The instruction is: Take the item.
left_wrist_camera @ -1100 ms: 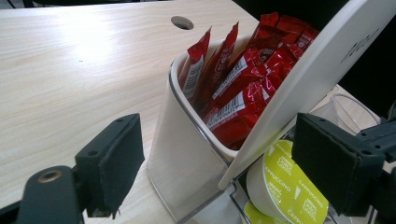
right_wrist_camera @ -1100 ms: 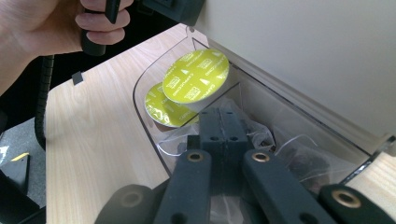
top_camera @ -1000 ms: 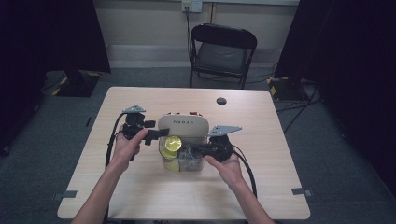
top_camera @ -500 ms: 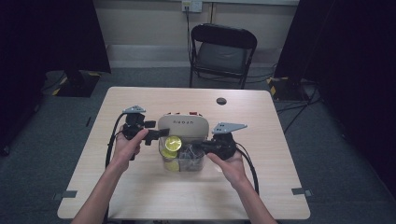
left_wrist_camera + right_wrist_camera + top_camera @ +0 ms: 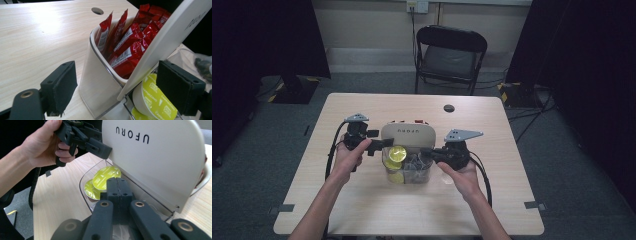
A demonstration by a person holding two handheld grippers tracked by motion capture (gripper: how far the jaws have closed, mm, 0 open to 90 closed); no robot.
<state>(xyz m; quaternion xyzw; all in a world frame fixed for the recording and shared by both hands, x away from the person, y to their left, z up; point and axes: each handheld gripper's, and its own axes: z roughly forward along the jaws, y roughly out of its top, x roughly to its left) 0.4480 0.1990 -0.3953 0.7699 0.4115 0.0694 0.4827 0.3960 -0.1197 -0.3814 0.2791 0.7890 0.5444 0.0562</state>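
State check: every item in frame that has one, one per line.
left tongs: open, astride the raised lid's edge
right tongs: shut, nothing visibly held, over the clear tray
lid: tilted up, open
white container: open, packed with red sachets
clear tray: uncovered, holds yellow-green capsules
folding chair: unfolded, empty

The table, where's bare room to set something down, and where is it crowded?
Bare wood on the table runs along the far edge around the round hole, down both side edges, and across the near edge between the forearms. It is crowded mid-table: the beige organizer, the clear bin and both grippers.
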